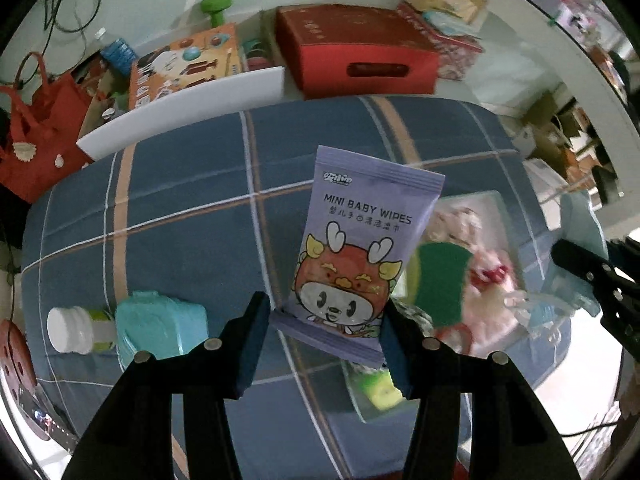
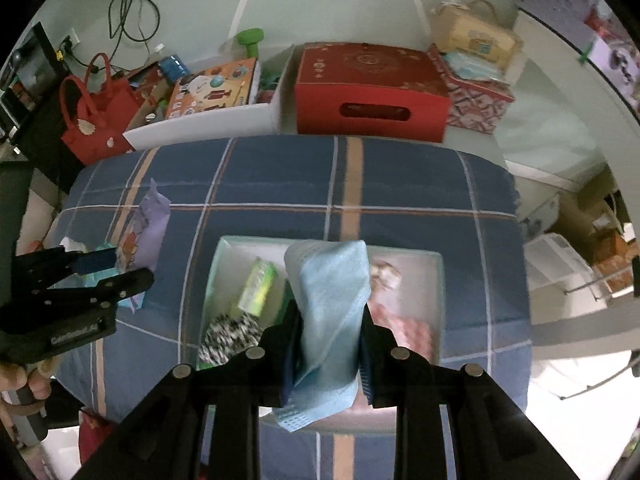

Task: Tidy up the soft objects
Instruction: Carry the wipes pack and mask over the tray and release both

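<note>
My left gripper (image 1: 326, 338) is shut on the lower end of a purple pack of mini baby wipes (image 1: 360, 236), holding it upright above the blue plaid cloth (image 1: 180, 200). In the right wrist view the same pack (image 2: 150, 220) and left gripper (image 2: 120, 268) show at the left. My right gripper (image 2: 330, 346) is shut on a folded light-blue cloth (image 2: 332, 304), hanging over a pale green box (image 2: 224, 256). The box holds a green-yellow packet (image 2: 258, 288), a black-and-white fabric piece (image 2: 228, 334) and a pink soft item (image 2: 404, 324). A green sponge (image 1: 440, 284) also lies in it.
A teal wipes case (image 1: 160, 328) and a white-capped bottle (image 1: 72, 330) lie on the cloth at the left. Behind the table stand a red box (image 2: 372, 92), a white bin (image 2: 208, 120), a red bag (image 2: 92, 120) and a green dumbbell (image 2: 250, 40).
</note>
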Demonstrator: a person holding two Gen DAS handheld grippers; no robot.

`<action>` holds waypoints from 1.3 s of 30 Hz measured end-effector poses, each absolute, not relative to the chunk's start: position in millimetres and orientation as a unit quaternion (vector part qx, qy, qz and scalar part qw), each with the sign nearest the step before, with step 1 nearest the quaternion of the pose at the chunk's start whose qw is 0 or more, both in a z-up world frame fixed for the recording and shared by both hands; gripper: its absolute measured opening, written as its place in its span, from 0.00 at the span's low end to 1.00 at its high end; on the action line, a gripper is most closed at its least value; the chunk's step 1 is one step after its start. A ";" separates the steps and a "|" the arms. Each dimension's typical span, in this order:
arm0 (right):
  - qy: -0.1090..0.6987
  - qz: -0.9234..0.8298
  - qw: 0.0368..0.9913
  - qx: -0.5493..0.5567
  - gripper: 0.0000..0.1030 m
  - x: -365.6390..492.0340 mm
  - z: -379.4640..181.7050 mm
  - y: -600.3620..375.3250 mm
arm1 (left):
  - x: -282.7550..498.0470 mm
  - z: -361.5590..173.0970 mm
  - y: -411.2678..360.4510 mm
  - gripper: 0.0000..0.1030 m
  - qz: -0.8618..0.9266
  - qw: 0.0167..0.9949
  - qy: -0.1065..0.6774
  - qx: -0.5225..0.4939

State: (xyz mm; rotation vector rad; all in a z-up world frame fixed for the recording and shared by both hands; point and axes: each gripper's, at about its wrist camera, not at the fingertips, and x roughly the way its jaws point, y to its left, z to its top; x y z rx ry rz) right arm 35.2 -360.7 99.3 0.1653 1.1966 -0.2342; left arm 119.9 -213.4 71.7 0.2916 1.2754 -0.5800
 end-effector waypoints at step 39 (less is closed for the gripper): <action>0.615 -0.093 0.781 0.047 0.27 28.9 -18.2 -366.5 | 65.1 -30.6 -276.4 0.69 -0.314 0.707 0.612 0.163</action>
